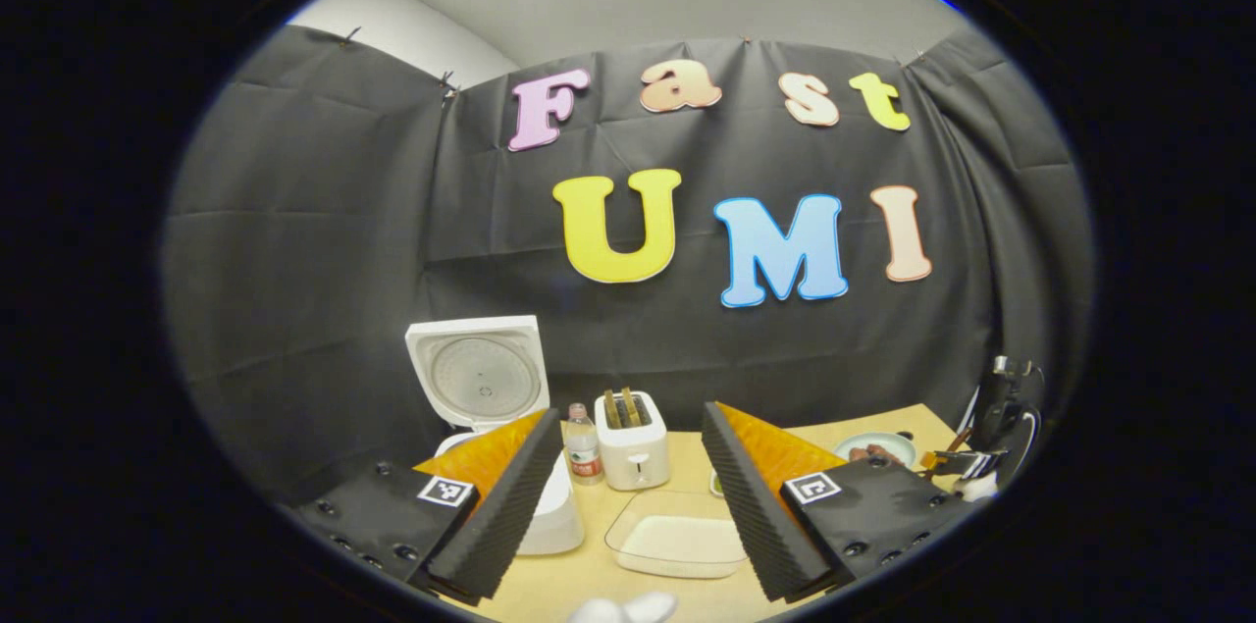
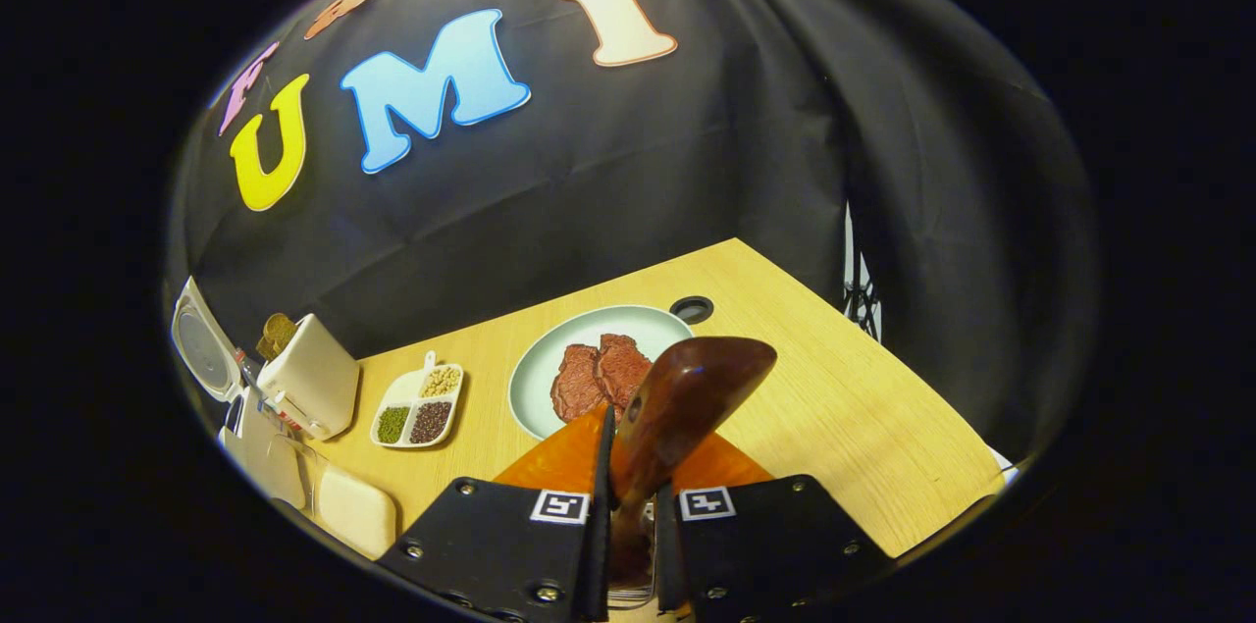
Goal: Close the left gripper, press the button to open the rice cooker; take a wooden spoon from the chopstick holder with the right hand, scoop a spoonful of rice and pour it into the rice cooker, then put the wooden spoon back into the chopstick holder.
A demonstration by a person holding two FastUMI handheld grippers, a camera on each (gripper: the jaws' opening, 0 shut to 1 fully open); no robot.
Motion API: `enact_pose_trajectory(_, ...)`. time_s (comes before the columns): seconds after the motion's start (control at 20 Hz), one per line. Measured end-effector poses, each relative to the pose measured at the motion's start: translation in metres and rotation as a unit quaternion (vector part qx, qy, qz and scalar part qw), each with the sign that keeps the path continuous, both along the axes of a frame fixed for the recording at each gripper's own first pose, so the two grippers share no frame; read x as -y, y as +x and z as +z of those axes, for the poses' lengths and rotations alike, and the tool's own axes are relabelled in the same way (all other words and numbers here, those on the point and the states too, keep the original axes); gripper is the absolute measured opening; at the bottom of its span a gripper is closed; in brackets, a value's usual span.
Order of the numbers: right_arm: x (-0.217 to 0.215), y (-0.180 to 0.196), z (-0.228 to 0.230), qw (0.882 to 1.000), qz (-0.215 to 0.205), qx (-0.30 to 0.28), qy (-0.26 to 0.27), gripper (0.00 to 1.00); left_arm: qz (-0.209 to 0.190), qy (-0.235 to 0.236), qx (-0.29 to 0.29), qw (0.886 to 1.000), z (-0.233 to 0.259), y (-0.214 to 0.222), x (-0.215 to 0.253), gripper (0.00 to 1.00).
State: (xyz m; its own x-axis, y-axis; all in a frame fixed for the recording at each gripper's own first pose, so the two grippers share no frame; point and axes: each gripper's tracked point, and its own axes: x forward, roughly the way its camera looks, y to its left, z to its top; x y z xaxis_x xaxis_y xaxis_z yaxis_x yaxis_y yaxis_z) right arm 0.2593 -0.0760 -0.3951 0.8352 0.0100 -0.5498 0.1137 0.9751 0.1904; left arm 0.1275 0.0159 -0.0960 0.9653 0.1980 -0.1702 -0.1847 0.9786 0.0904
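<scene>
The white rice cooker (image 1: 551, 517) stands at the left with its lid (image 1: 481, 376) raised; my left finger hides much of its body. My left gripper (image 1: 630, 417) hangs open above the table with nothing between its fingers. A clear container of rice (image 1: 677, 537) lies in front of it, and the same rice container (image 2: 351, 508) sits low on the left in the right gripper view. My right gripper (image 2: 638, 451) is shut on a dark wooden spoon (image 2: 702, 373), whose bowl sticks up past the fingertips. That right gripper (image 1: 973, 464) is at the table's far right.
A white toaster (image 1: 633, 444) and a small bottle (image 1: 582, 446) stand behind the rice container. A plate of meat (image 2: 549, 338) and a divided dish of beans (image 2: 417, 404) lie on the wooden table (image 2: 863, 407). A round cable hole (image 2: 692, 309) is behind the plate.
</scene>
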Motion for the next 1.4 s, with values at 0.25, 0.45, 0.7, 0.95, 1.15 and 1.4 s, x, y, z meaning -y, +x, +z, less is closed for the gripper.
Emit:
enact_pose_trajectory(0.25, -0.024, 0.005, 0.072, 0.998, 0.028, 0.052, -0.039, 0.19, 0.010, 0.005, 0.000, 1.000, -0.004, -0.009, -0.024, 0.97)
enact_pose_trajectory(0.45, -0.067, 0.005, 0.140, 0.993, 0.055, 0.085, -0.056, 0.19, 0.022, 0.012, 0.003, 1.000, -0.008, -0.022, -0.053, 1.00)
enact_pose_trajectory(0.7, -0.149, -0.009, 0.194, 0.987, 0.097, 0.108, -0.064, 0.19, 0.039, 0.026, 0.010, 0.999, -0.013, -0.043, -0.099, 0.96)
enact_pose_trajectory(0.95, -0.250, -0.033, 0.190, 0.982, 0.149, 0.104, -0.046, 0.19, 0.047, 0.042, 0.009, 0.998, -0.024, -0.061, -0.134, 0.96)
enact_pose_trajectory(1.15, -0.310, -0.043, 0.158, 0.981, 0.173, 0.083, -0.038, 0.19, 0.041, 0.054, 0.008, 0.998, -0.030, -0.066, -0.143, 1.00)
enact_pose_trajectory(1.4, -0.346, -0.045, 0.086, 0.976, 0.189, 0.060, -0.095, 0.19, 0.037, 0.056, 0.006, 0.998, -0.034, -0.070, -0.149, 1.00)
